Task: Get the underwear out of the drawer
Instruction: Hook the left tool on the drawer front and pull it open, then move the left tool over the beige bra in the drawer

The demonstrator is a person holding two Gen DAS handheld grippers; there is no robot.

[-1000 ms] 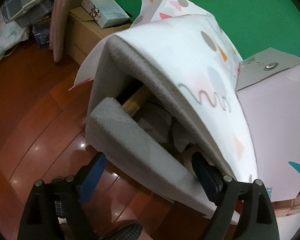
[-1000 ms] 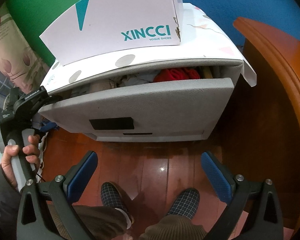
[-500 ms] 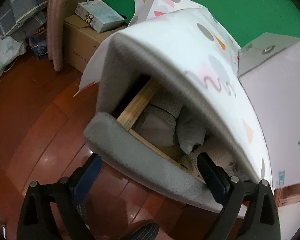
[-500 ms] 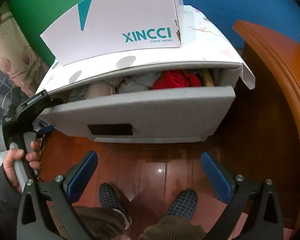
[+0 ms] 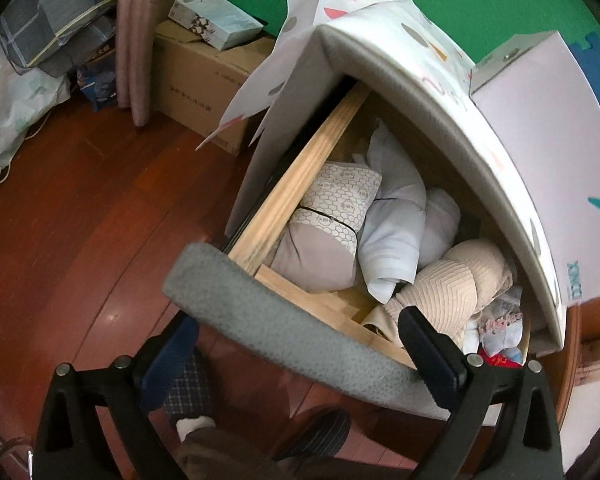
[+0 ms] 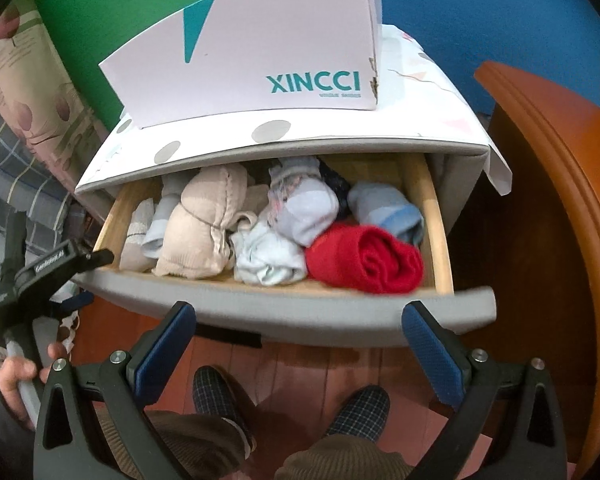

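Note:
The grey drawer front (image 5: 280, 320) (image 6: 284, 316) is pulled well out. Rolled underwear lies in the wooden drawer: a beige bra (image 5: 452, 284) (image 6: 200, 232), a red roll (image 6: 368, 260), a pale blue roll (image 5: 396, 220), a patterned grey roll (image 5: 332, 216) and a white bundle (image 6: 268, 260). My left gripper (image 5: 300, 360) straddles the front's left end, one finger inside and one outside. Its jaws are opening and the pads do not press on the panel. In the right wrist view the left gripper (image 6: 52, 268) sits at the drawer's left corner. My right gripper (image 6: 300, 344) hangs open before the front, holding nothing.
A white XINCCI shoebox (image 6: 252, 76) rests on the patterned cabinet top (image 6: 432, 112). Orange wooden furniture (image 6: 560, 200) stands close on the right. A cardboard box (image 5: 204, 80) and bags sit left of the cabinet. The person's checked slippers (image 6: 216, 392) stand on the red wooden floor below the drawer.
The drawer has slid out from a narrow gap to wide open, with the left gripper riding on its front. The clothes inside have come into sight. The right gripper stayed put.

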